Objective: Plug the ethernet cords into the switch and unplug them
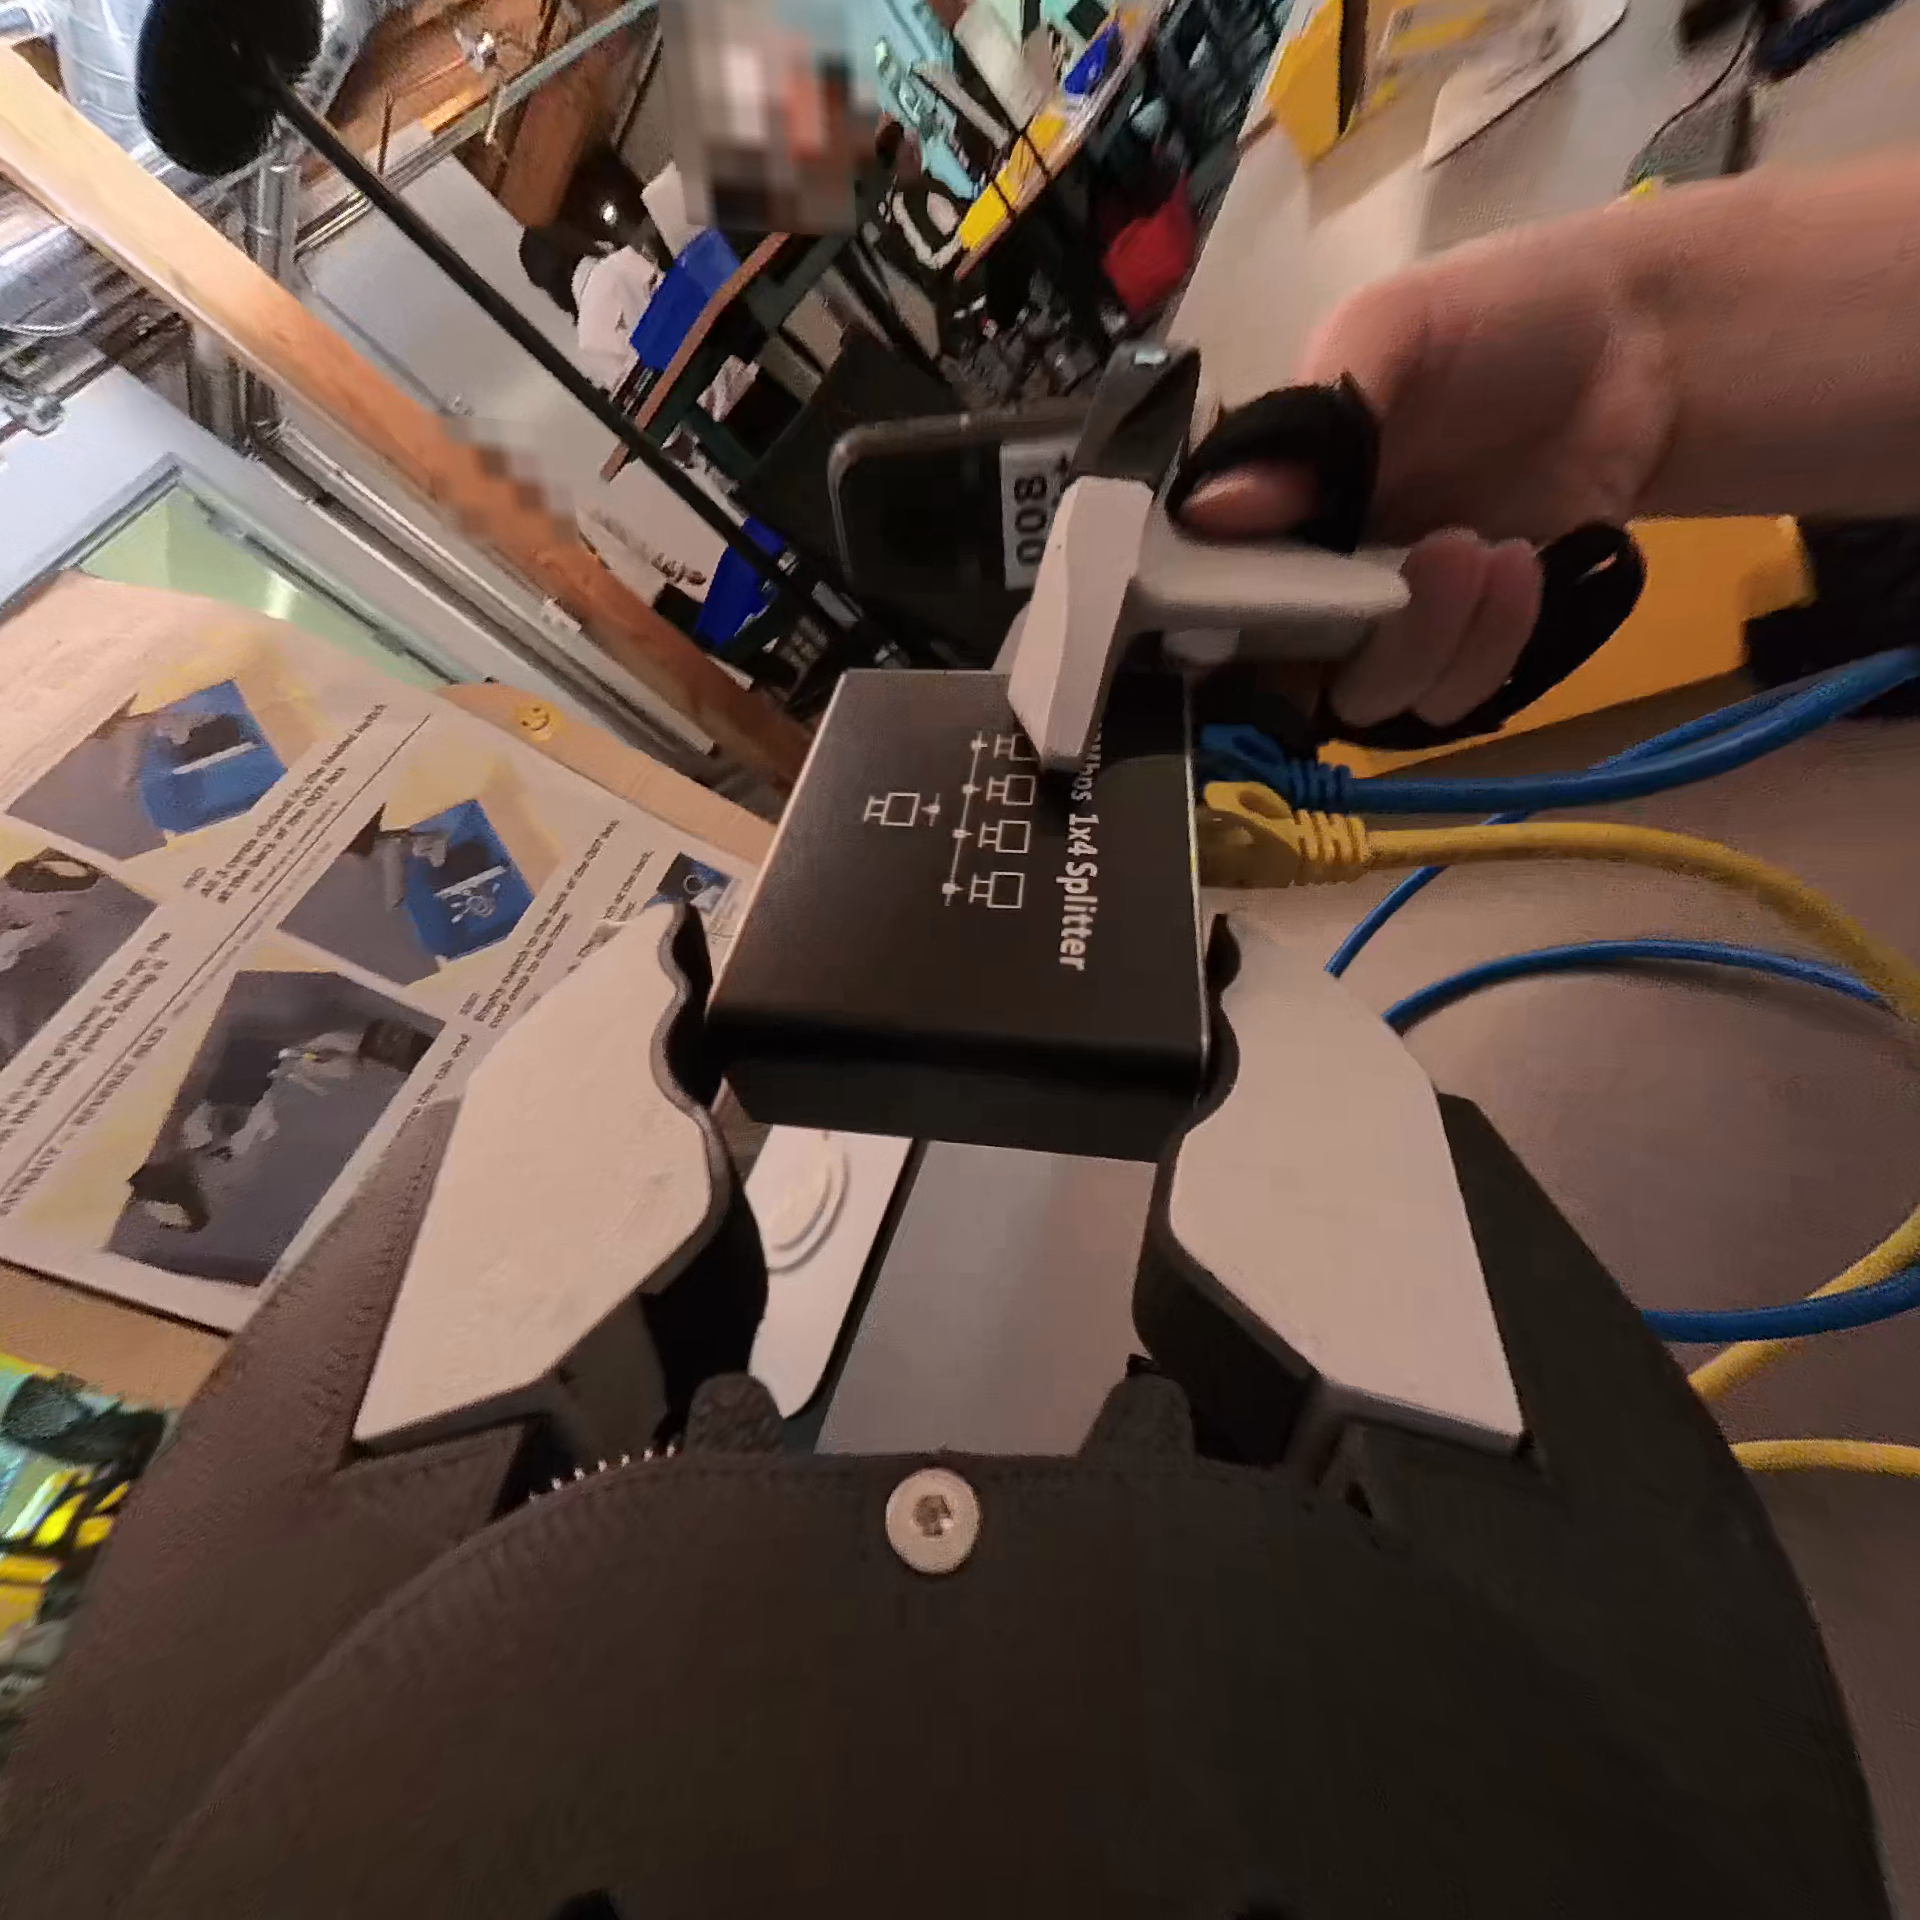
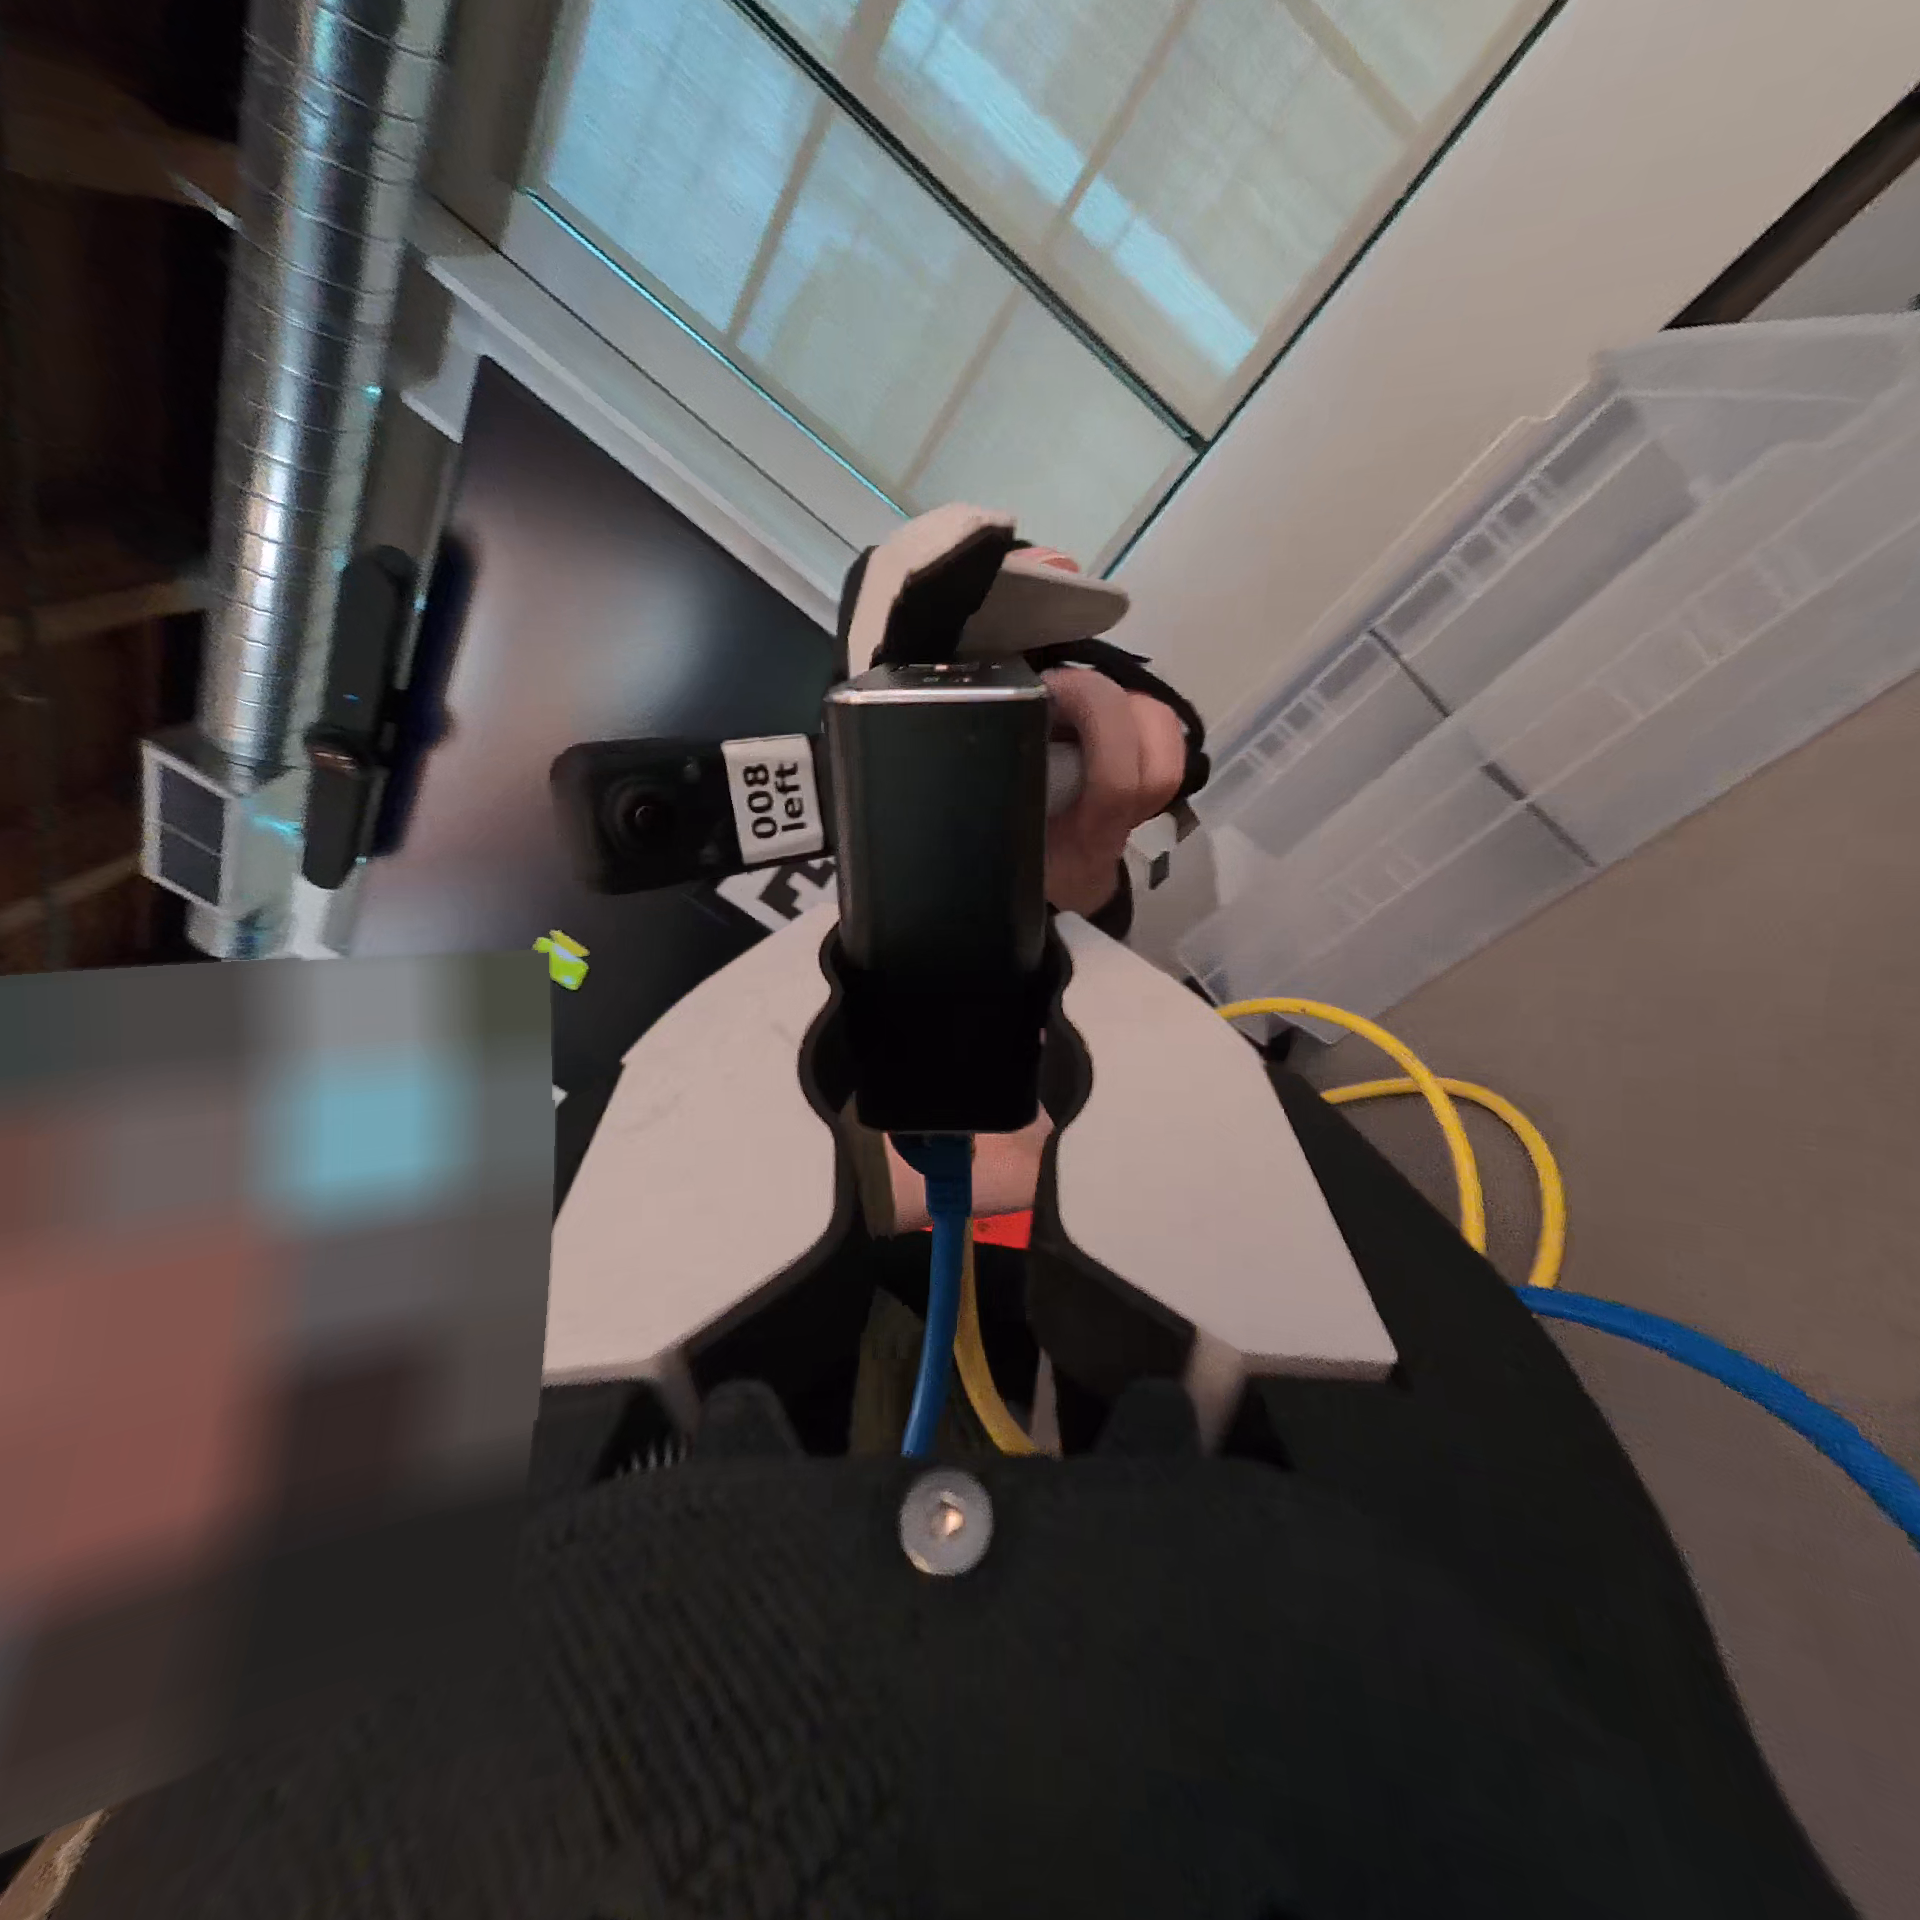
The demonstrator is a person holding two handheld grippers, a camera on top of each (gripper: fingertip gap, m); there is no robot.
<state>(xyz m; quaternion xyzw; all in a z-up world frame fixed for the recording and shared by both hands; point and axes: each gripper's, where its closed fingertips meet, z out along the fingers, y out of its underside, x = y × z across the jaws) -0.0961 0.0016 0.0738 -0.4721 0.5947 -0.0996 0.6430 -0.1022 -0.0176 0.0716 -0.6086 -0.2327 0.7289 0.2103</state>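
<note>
Workshop shelving is filling the background. Both the left gripper (image 1: 951,1049) and right gripper (image 2: 940,1039) are clamping the switch (image 1: 977,883), lifted above the bench (image 1: 1610,1091). Blue cord (image 1: 1558,774) and yellow cord (image 1: 1455,847) are sitting plugged in; unplugging probably requires freeing the right fingers (image 2: 1164,1122).

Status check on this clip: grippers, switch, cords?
Both grippers, left gripper and right gripper, shut on switch. Blue cord and yellow cord plugged in. Nothing blocking.
</note>
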